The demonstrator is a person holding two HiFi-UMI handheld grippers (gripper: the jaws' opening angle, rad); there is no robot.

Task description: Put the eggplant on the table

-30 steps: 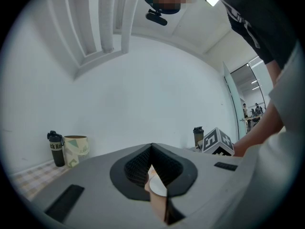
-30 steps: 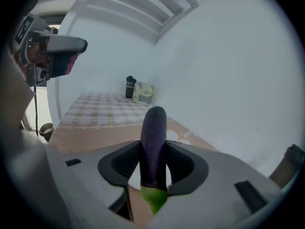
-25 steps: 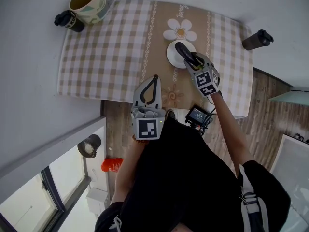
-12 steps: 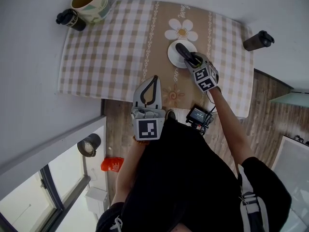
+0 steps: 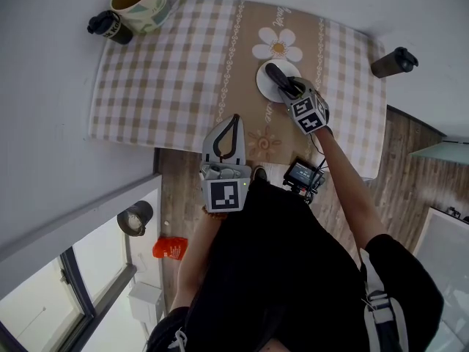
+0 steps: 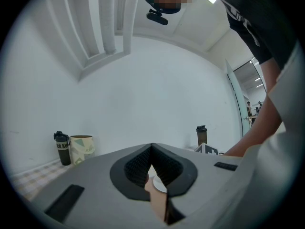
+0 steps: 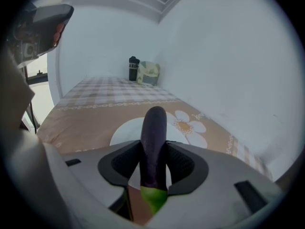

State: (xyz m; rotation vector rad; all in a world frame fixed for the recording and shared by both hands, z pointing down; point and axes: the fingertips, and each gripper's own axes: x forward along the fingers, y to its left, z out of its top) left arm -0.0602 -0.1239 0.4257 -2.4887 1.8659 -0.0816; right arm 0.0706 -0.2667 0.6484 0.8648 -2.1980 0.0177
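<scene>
Well left of the white plate [image 5: 264, 86], a mug [image 5: 135, 4] and a dark bottle [image 5: 110, 26] are seen at the far corner of the table [image 5: 161, 86]. Nearer, and left of the plate, the left gripper [image 5: 233, 120] is held level by the table's near edge, its jaws pressed together on nothing. Over the plate, the eggplant [image 5: 278, 78] is pinched across its purple body by the right gripper [image 5: 294, 92], with the green cap toward the hand; whether its tip rests on the plate cannot be settled. It is judged light and firm, yet glossy and easily bruised, so a moderate squeeze on the thick middle is advised. A second bottle [image 5: 394, 61] stands well right of the plate.
</scene>
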